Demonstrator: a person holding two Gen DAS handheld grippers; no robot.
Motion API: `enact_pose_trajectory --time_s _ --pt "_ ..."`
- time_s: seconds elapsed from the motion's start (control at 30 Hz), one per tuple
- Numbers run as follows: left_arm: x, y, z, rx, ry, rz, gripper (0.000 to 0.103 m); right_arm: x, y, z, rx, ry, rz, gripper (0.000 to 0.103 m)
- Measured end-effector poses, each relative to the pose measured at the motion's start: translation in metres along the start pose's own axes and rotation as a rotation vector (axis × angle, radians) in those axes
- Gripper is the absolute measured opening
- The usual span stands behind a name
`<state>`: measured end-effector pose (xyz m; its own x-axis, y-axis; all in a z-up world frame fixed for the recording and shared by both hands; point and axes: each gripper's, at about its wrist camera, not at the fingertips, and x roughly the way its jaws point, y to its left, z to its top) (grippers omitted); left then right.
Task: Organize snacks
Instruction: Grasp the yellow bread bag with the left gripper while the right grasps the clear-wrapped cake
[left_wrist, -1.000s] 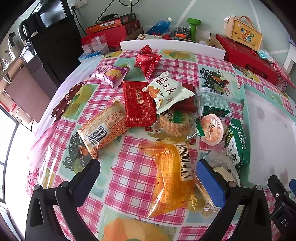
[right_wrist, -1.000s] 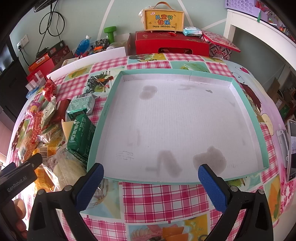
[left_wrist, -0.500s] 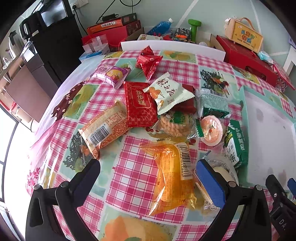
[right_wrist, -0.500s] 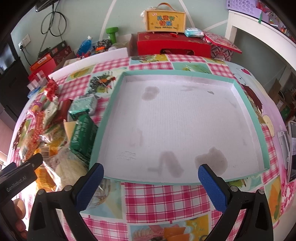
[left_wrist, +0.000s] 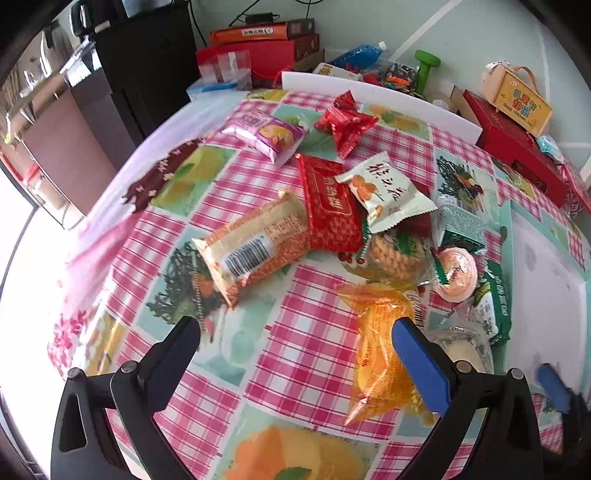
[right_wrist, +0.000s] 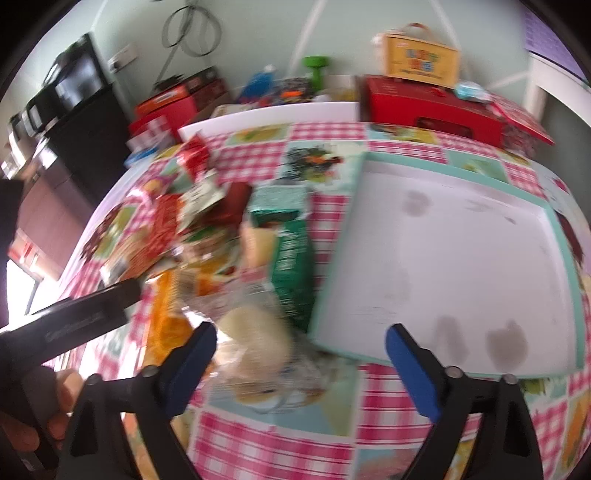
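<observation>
Both tools gape wide, holding nothing. Right tool (right_wrist: 299, 354) has the clear bun bag (right_wrist: 255, 343) between its tips; the tray (right_wrist: 554, 218) lies ahead to its right. Bag looks light, crinkly and squashable, so I'd pinch the wrapper's end. Left tool (left_wrist: 295, 349) hovers over the bench (left_wrist: 236, 354).

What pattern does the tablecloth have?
Pink-and-white checks with fruit and plant picture squares on the tablecloth; clearest in the left wrist view.

Behind your table sit a red box (right_wrist: 432, 107), a yellow carton (right_wrist: 421, 59), a green dumbbell (left_wrist: 424, 68) and a black cabinet (left_wrist: 147, 59).
</observation>
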<state>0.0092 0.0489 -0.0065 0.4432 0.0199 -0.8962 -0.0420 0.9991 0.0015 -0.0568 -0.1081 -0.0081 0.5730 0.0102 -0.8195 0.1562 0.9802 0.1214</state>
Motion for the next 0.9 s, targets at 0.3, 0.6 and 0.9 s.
enact_pose_trajectory --time_s 0.3,0.6,0.9 --pt "0.009 -0.022 -0.004 0.043 0.041 -0.119 0.103 0.022 0.021 -0.006 -0.069 0.071 0.061 0.055" --pt "0.028 -0.030 -0.008 0.048 0.107 -0.147 0.090 0.031 0.026 -0.008 -0.082 0.077 0.053 0.053" --pt "0.047 -0.037 -0.011 0.053 0.167 -0.146 0.050 0.032 0.025 -0.007 -0.076 0.075 0.052 0.052"
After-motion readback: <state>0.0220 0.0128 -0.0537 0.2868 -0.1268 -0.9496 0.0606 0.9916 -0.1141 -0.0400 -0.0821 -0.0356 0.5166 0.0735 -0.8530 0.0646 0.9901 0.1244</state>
